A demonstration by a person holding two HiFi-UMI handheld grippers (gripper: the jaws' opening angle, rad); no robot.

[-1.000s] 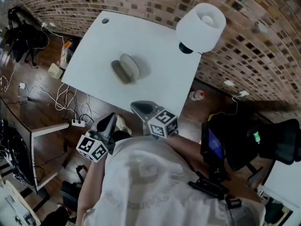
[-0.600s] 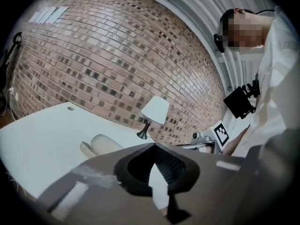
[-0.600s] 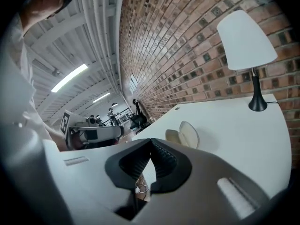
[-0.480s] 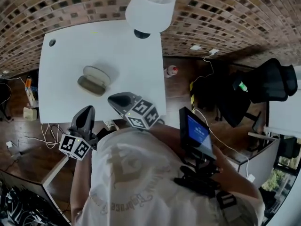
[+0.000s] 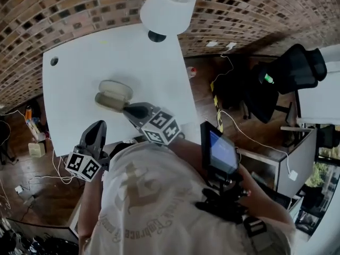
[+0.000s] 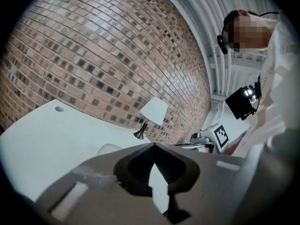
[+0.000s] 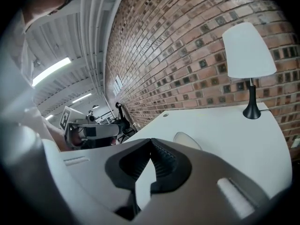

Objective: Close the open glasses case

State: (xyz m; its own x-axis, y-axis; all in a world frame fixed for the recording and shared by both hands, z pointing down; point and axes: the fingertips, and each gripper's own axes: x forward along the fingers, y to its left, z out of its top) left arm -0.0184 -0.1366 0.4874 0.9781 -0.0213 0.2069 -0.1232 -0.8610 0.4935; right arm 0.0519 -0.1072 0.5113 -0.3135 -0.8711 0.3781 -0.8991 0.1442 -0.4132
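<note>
Head view and both gripper views, task not yet begun. The glasses case (image 5: 112, 94) lies open on the white table (image 5: 74, 73), near the table's front edge and well apart from the lamp (image 5: 167, 7) at the back by the brick wall. Its pale lid is laid back toward the wall, and the darker tray faces the person. We judge that nothing of the closing is done: the lid has yet to be swung over the tray and pressed shut.

The right gripper (image 5: 128, 109) points at the case with its tips just beside the tray's near end. We cannot tell from above whether they touch it. Its jaws are closed on nothing, as its own view confirms (image 7: 151, 140). The left gripper (image 5: 98, 124) hangs at the table's front edge, apart from the case. Its jaws likewise meet at the tips with nothing between them (image 6: 153, 145).

Hard to read: in both gripper views the jaws cover most of the case, and only a curved sliver of the lid rises behind them (image 7: 186, 139). The hinge, the clasp and whether any glasses lie inside cannot be made out. The person's shoulders fill the lower half of the head view.
</note>
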